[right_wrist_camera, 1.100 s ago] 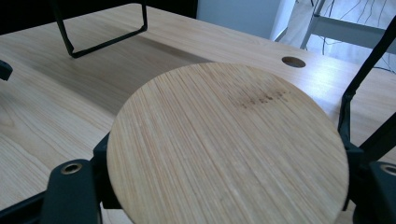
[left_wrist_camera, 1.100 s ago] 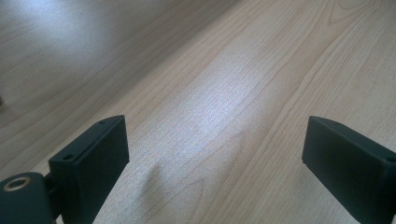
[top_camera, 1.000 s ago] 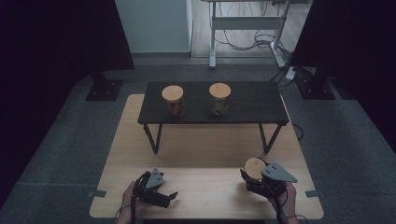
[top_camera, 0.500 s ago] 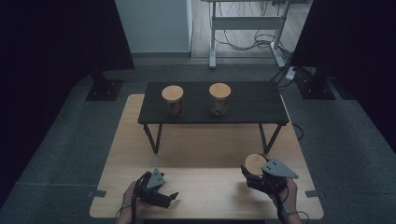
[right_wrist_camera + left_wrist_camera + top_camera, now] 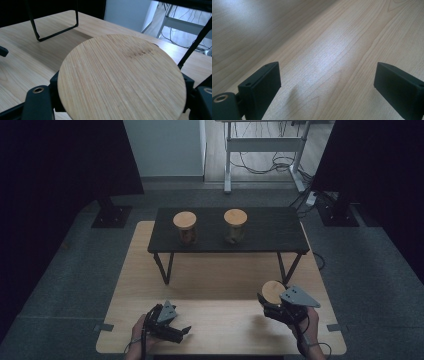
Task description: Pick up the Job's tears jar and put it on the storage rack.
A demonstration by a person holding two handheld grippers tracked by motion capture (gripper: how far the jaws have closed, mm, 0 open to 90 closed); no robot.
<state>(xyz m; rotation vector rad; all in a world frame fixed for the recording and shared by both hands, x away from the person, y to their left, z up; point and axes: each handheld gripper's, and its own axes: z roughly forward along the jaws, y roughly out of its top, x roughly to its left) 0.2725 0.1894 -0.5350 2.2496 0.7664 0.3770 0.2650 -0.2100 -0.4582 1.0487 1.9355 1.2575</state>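
Observation:
My right gripper (image 5: 272, 299) is shut on a jar with a round bamboo lid (image 5: 273, 291), at the near right of the light wooden board (image 5: 220, 275). In the right gripper view the lid (image 5: 122, 75) sits between the black jaws of the right gripper (image 5: 122, 102) and hides the jar's body. My left gripper (image 5: 182, 332) lies low at the near left of the board, pointing right. Its jaws stand wide apart in the left gripper view, where the left gripper (image 5: 328, 85) has only bare wood between them. Two more bamboo-lidded jars (image 5: 184, 226) (image 5: 235, 225) stand on the small black table (image 5: 272, 232).
The black table's thin metal legs (image 5: 165, 267) (image 5: 287, 267) stand on the board beyond both grippers; one leg (image 5: 52, 22) is in the right gripper view. Grey carpet surrounds the board. Dark stands (image 5: 112, 212) and a white desk frame with cables (image 5: 260, 150) are farther back.
The right gripper with the jar has edged slightly away from the person. The left gripper has kept still.

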